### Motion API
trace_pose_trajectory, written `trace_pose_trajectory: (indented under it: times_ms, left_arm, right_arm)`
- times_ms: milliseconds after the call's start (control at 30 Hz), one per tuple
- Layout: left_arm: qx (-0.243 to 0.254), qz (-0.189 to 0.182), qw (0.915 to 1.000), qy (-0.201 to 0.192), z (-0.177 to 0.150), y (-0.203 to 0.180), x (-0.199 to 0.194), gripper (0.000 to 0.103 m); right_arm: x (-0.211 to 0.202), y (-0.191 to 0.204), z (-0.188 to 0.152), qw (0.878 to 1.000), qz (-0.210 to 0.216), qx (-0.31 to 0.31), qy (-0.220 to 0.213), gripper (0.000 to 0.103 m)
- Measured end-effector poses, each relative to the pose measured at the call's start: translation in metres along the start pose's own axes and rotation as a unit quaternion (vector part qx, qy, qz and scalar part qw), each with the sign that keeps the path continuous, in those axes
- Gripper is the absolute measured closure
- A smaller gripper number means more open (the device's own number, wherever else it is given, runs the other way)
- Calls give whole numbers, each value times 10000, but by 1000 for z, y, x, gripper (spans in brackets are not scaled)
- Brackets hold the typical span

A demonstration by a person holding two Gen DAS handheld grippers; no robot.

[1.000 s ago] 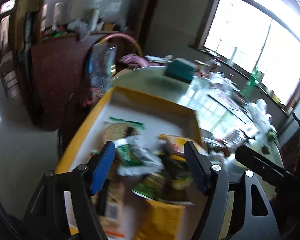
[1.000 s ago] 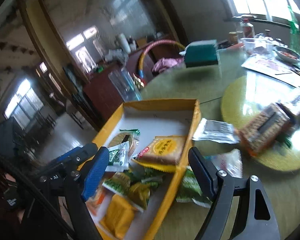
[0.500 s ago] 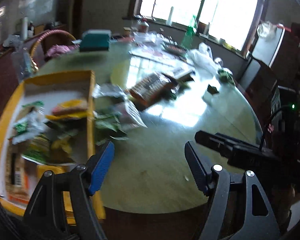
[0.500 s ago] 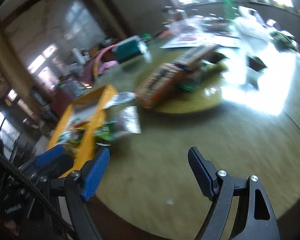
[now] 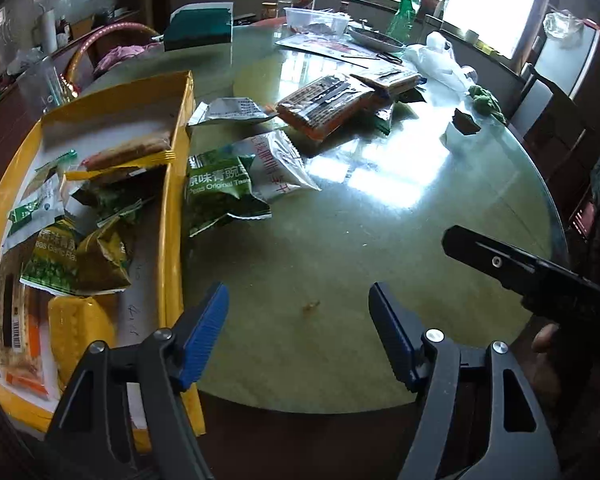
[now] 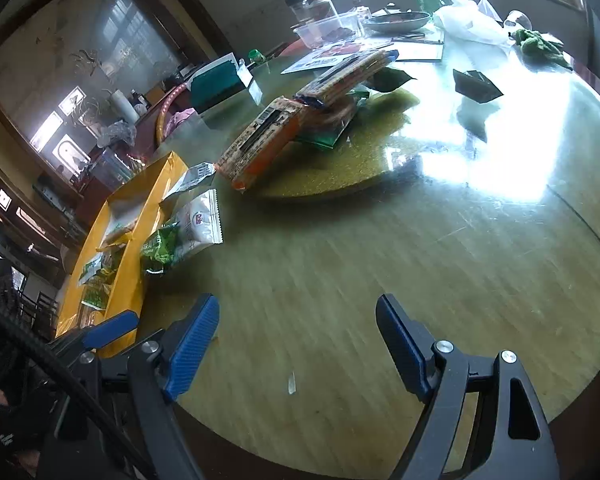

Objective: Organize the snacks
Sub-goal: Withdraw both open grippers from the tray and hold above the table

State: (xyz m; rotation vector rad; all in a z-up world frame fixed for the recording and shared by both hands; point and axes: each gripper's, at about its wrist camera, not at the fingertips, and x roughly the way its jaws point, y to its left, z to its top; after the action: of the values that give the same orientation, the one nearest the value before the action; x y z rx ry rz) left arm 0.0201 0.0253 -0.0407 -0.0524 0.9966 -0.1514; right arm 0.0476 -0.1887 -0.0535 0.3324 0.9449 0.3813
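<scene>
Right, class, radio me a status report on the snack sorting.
Both hand-held grippers, left and right, open, empty. Green pea packet outside yellow box. Path clear.

bare table (image 5: pixel 340 248) ahead lies open; yellow box (image 5: pixel 172 240) and green pea packet (image 5: pixel 220 192) crowd the left.

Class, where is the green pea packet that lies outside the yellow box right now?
In the left wrist view, the green pea packet lies on the table against the yellow box, partly overlapping the white packet.

The left gripper (image 5: pixel 298 316) and right gripper (image 6: pixel 298 330) hover side by side, jaws spread wide (nothing between them).
</scene>
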Motion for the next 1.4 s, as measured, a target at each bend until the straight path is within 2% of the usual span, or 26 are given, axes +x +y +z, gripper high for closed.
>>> trace_pose_trajectory:
  times_ms: [200,433,867,1400]
  left_arm:
    - [-1,217,9998,-43,-4,6,-1,30]
    - [-219,464,9986,-92,-7,26,-6,30]
    - [-143,97,9998,-108,-8,13,-10,30]
    - [-244,-49,9996,-148,-5,13,-12,30]
  right_arm:
    - [4,0,-2,10000,1,23,61,22]
    - [3,-5,-2,9999,-18,90,67,22]
    - [3,-4,-3,9999,-11,85,79,22]
    - [4,-6,-1,10000,-55,50,41,22]
